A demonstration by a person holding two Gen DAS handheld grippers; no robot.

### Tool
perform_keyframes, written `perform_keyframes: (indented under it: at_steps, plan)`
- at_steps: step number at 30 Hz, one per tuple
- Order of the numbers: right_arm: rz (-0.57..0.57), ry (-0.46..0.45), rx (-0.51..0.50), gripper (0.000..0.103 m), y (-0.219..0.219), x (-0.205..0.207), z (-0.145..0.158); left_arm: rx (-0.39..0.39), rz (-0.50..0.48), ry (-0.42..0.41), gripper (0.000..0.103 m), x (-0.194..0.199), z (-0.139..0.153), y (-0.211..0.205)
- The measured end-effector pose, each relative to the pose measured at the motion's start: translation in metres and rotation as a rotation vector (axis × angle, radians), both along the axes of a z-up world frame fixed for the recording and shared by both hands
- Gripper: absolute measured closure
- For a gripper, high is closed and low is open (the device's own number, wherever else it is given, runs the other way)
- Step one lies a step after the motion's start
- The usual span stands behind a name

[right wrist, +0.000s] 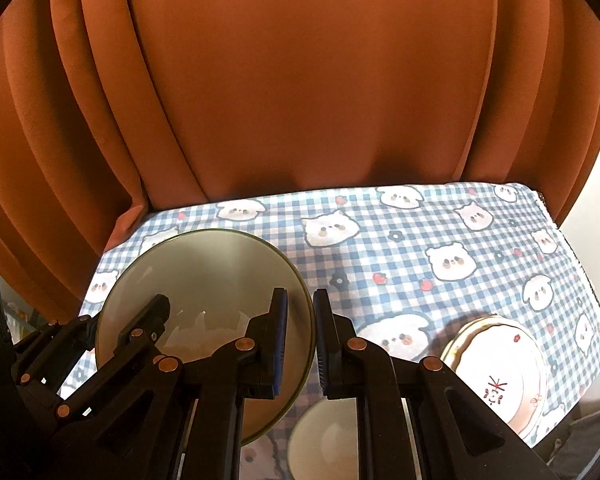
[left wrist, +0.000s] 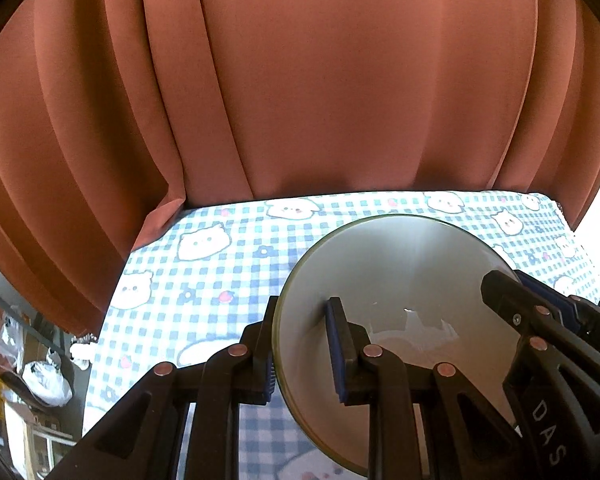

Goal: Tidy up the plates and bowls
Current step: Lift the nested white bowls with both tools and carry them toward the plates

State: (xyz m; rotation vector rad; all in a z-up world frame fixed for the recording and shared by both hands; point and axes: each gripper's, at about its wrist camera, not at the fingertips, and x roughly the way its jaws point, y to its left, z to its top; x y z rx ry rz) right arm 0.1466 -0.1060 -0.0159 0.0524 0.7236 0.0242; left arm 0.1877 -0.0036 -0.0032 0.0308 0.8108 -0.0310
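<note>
Covering the bench (right wrist: 440,216), a blue checked cloth meets orange curtains (right wrist: 300,80) at the far edge. Left hand-held gripper (left wrist: 302,350) and right hand-held gripper (right wrist: 300,344) clamp opposite rims of the grey-green bowl (right wrist: 220,272), raised over the near edge.

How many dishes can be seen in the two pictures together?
3. A grey-green plate held at opposite rims by both grippers; a white bowl under the right gripper; a flowered plate on the tablecloth's right. Others may be hidden.

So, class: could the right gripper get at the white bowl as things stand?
Probably not yet: the right gripper is shut on the green bowl's rim, which the left gripper also holds, though the white bowl lies just beneath.
</note>
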Motion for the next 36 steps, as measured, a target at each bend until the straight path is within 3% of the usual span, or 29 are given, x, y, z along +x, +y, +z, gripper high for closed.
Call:
perform_keyframes:
  at_steps: [7,19,36]
  plan:
    - [0.046,-0.020,0.006,0.087,-0.030,-0.020,0.003,0.007,0.032,-0.016,0.083,-0.024,0.004,-0.026]
    - [0.096,0.007,0.001,0.087,-0.080,-0.037,-0.017,0.002,0.054,0.012,0.083,-0.049,-0.014,-0.074]
    - [0.189,0.144,-0.035,0.087,-0.109,-0.033,-0.070,-0.032,0.120,0.147,0.083,-0.062,-0.067,-0.099]
